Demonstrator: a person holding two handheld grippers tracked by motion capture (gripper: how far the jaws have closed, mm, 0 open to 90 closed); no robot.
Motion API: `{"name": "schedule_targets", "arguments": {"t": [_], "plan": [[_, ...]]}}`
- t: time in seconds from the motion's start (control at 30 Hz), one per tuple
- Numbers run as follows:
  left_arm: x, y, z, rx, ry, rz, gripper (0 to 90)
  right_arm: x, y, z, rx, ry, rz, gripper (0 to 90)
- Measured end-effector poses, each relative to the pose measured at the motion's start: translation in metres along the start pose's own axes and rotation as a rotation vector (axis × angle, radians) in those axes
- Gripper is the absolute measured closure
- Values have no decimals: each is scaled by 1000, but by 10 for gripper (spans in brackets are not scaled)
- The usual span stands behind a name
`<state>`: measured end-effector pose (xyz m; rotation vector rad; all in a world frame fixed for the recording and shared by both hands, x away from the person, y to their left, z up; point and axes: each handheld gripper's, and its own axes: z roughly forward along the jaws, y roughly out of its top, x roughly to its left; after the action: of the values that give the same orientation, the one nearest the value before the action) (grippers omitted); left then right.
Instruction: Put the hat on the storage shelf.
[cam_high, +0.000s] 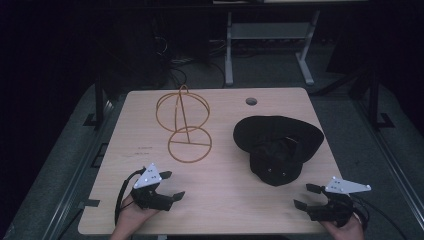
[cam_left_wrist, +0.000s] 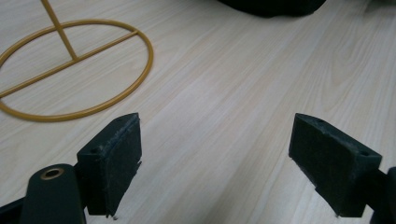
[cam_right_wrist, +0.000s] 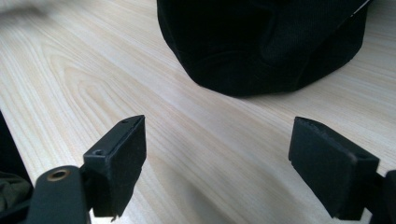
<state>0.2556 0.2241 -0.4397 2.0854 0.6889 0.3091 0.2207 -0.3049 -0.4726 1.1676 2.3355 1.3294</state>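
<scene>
A black hat (cam_high: 277, 145) lies on the right half of the wooden table (cam_high: 220, 200), crown toward me and brim behind it. To its left stands a gold wire hat stand (cam_high: 184, 122) with a round base ring (cam_left_wrist: 70, 70) and a looped top. My left gripper (cam_high: 172, 186) rests open near the front left edge, just short of the base ring, with nothing between its fingers. My right gripper (cam_high: 307, 196) is open at the front right, its jaws facing the crown of the hat (cam_right_wrist: 266, 46) a short way ahead.
A round cable hole (cam_high: 251, 101) sits near the table's back edge. Behind the table stand a grey metal frame (cam_high: 270, 40) and tangled cables on the dark floor. Bare wood lies between the two grippers.
</scene>
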Motion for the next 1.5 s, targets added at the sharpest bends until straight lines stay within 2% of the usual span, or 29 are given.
{"name": "schedule_targets", "arguments": {"t": [0.2, 0.4, 0.43, 0.47, 0.5, 0.53, 0.67, 0.73, 0.77, 0.8, 0.87, 0.9, 1.07, 1.17, 1.2, 1.3, 1.33, 1.5], "plan": [[-2, 4, 2, 4, -8, 11, 166, -1, 0, 1, 1, 4, 6, 183], [-8, 18, 3, -13, -37, 33, 167, -1, 0, -2, -16, 3, 13, 181], [-11, 26, 4, -16, -51, 49, 167, -1, 0, -2, -16, 4, 17, 181], [-11, 26, 4, -16, -51, 49, 167, -1, 0, -2, -16, 4, 17, 181], [-15, 34, 6, -20, -63, 71, 167, -1, -1, -2, -15, 2, 18, 180], [-15, 34, 6, -20, -63, 71, 167, -1, -1, -2, -15, 2, 18, 180], [-24, 52, 12, -30, -91, 105, 167, -1, -1, -5, -24, 2, 16, 180], [-29, 62, 16, -32, -108, 128, 167, 0, -1, -5, -25, 2, 13, 180], [-34, 73, 19, -40, -124, 147, 167, 1, -1, -5, -23, 5, 9, 180], [-34, 73, 19, -40, -124, 147, 167, 1, -1, -5, -23, 5, 9, 180], [-40, 90, 25, -49, -154, 172, 167, 2, -1, -5, -26, 9, 8, 180], [-40, 90, 25, -49, -154, 172, 167, 2, -1, -5, -26, 9, 8, 180], [-45, 117, 36, -46, -172, 212, 166, 3, -2, -6, -23, 14, 5, 180], [-49, 136, 49, -42, -178, 241, 167, 2, -2, -8, -33, 14, 6, 180], [-49, 136, 49, -42, -178, 241, 167, 2, -2, -8, -33, 14, 6, 180], [-50, 152, 63, -38, -188, 253, 167, 2, -2, -10, -41, 14, 10, 180], [-50, 152, 63, -38, -188, 253, 169, 2, -2, -10, -41, 14, 10, 180], [-49, 173, 87, -8, -207, 286, 179, 2, -2, -10, -39, 19, 11, 179]]}}
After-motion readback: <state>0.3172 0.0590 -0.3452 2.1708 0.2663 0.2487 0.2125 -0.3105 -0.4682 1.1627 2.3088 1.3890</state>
